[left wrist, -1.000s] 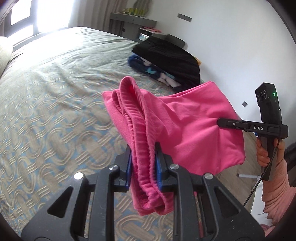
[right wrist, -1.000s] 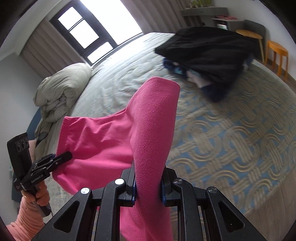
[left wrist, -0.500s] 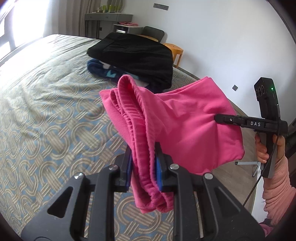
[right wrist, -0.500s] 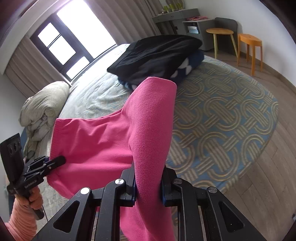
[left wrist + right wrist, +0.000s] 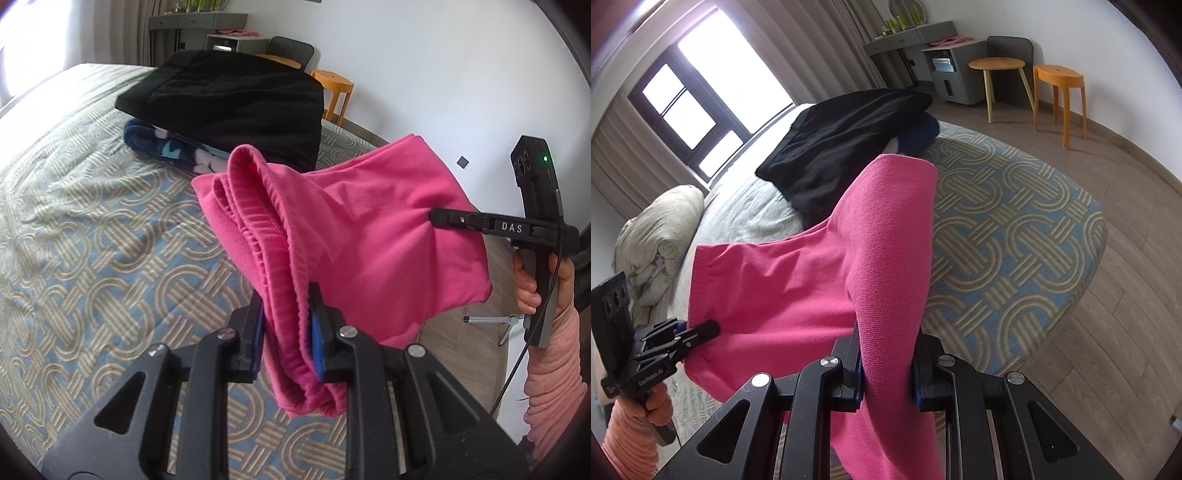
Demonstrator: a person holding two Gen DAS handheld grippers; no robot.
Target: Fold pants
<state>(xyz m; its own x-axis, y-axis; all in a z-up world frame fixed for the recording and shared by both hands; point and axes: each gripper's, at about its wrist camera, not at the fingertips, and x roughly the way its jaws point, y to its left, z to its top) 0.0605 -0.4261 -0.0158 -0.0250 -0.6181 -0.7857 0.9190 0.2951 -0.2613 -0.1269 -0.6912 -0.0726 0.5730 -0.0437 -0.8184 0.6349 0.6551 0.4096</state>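
Bright daylight pouring in, window [image 5: 690, 110] blown out white; soft shadows on the bed [image 5: 92, 229]; heavy fisheye bending, dark vignette at corners; focus crisp.

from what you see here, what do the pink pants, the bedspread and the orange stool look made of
Pink pants: soft matte knit, likely fleece or jersey, judging by the fuzzy surface and the ribbed, gathered waistband.
Bedspread: woven or quilted fabric with a slight sheen; the ring pattern looks raised and puckered.
Orange stool: smooth and evenly coloured, probably plastic or painted wood; the pictures leave it open.
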